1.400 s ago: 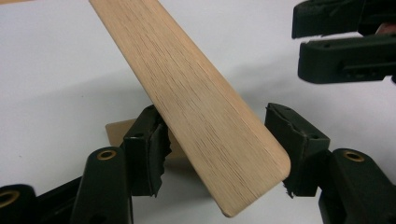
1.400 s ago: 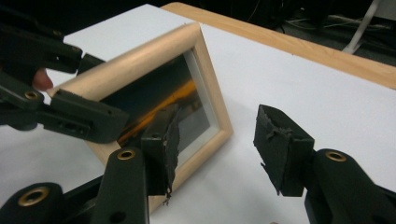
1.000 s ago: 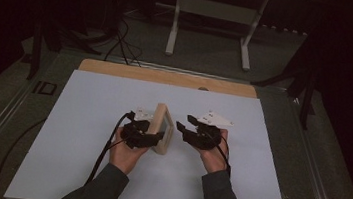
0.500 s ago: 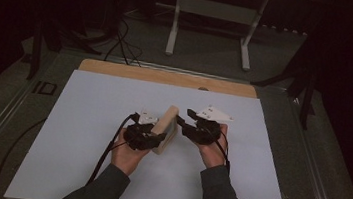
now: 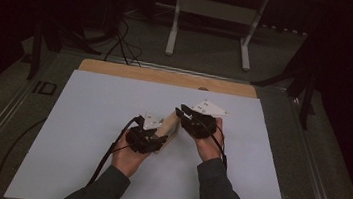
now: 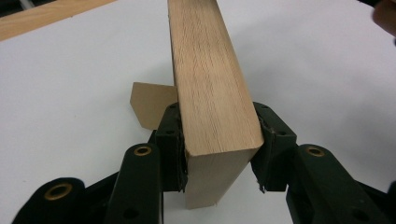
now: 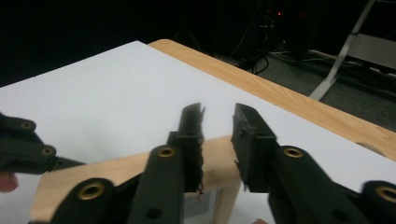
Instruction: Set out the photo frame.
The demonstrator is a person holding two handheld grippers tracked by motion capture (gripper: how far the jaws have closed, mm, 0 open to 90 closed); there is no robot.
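Surface: white sheet [image 5: 85,134] over a wooden table [image 5: 167,77], in a dark room.
Left jaws: clenched on both faces of the wooden block [image 6: 210,84], near its lower end.
Right jaws: parted a little, over the block's far end, not gripping it.
Left gripper [image 5: 154,138]: held low, forearm coming up from the near edge.
Right gripper [image 5: 182,113]: angled toward the left one.
Block: pale, straight-grained, rectangular, tilted above mid-table.
Unclear: tan piece [image 6: 149,105] behind the block, partly covered.

Pale oak-grained wooden block [image 6: 212,88], long and square-cut, tilted above the white worktop [image 5: 86,119], one end clamped between black jaws, far end angled away toward the other jaws.
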